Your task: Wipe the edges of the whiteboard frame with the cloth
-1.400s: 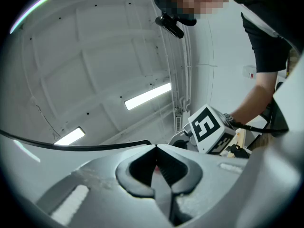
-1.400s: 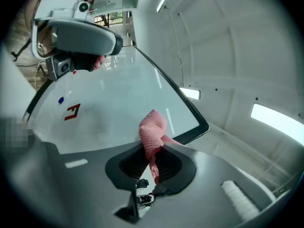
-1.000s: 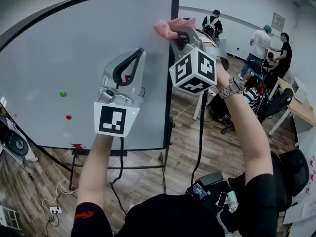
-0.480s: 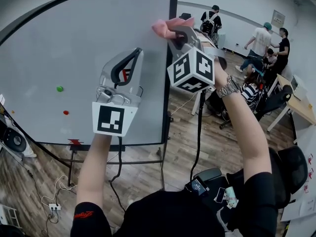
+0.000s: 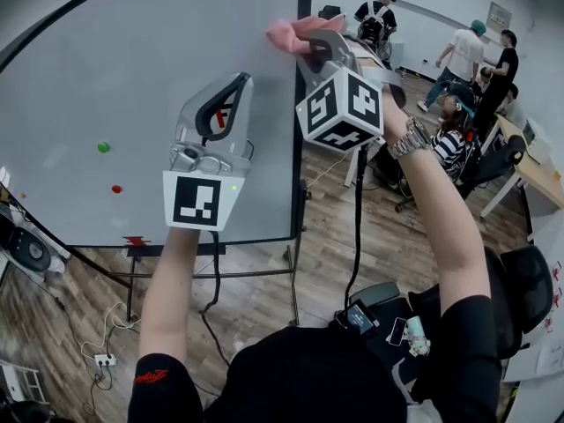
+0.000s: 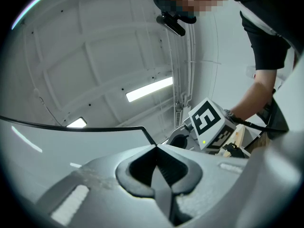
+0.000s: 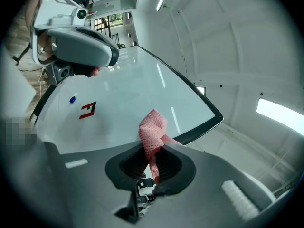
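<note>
The whiteboard (image 5: 132,86) stands upright, and its black frame (image 5: 304,104) runs down its right side. My right gripper (image 5: 308,47) is shut on a pink cloth (image 5: 295,32), which it holds against that right frame edge near the top. In the right gripper view the cloth (image 7: 153,127) sticks out from between the jaws, in front of the frame (image 7: 204,127). My left gripper (image 5: 240,82) hovers before the board face left of the cloth, shut and with nothing in it. The left gripper view shows its jaws closed together (image 6: 156,148) under the frame's top edge (image 6: 95,128).
A green magnet (image 5: 103,146), a red magnet (image 5: 116,189) and a red marker piece (image 5: 137,241) sit on the board. The board's stand (image 5: 211,276) rests on wood floor with cables (image 5: 106,333). Several people (image 5: 458,55), chairs and a desk (image 5: 529,183) are behind to the right.
The view has drifted, so the board's top corner is now out of sight. The right gripper with the cloth stays on the right frame edge, and the left gripper barely moved.
</note>
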The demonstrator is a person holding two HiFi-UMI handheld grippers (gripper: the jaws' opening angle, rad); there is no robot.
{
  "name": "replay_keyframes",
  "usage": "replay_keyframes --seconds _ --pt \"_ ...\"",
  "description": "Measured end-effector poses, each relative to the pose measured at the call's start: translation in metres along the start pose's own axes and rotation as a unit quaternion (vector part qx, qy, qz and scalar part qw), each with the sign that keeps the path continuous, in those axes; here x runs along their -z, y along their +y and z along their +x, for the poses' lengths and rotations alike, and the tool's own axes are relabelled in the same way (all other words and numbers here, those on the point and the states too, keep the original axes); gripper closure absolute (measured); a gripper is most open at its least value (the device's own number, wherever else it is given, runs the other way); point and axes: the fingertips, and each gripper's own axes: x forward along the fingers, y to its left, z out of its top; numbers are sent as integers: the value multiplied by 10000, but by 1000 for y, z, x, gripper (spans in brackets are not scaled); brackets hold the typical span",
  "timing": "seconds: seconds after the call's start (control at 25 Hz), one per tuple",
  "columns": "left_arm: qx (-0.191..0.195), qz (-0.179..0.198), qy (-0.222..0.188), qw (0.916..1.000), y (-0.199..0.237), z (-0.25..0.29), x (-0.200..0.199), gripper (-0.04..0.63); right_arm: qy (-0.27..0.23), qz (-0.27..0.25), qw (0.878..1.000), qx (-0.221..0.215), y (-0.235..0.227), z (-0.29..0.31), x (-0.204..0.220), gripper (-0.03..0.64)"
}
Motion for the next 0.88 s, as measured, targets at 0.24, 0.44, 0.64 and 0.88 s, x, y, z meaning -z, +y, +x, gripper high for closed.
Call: replay_keyframes --seconds 0.24,0.44,0.64,0.88 --pt "-29 -41 -24 10000 -1 -3 3 594 5 -22 10000 -22 4 0 0 589" --pt "-64 -61 14 10000 -2 -3 8 594 -15 -38 10000 -26 8 0 2 589" --pt "-101 -116 62 9999 -3 -5 14 594 -32 -42 10000 -23 13 0 3 589" --pt "-117 -132 54 9998 -6 -3 18 594 -39 -82 9999 -74 20 -2 6 589"
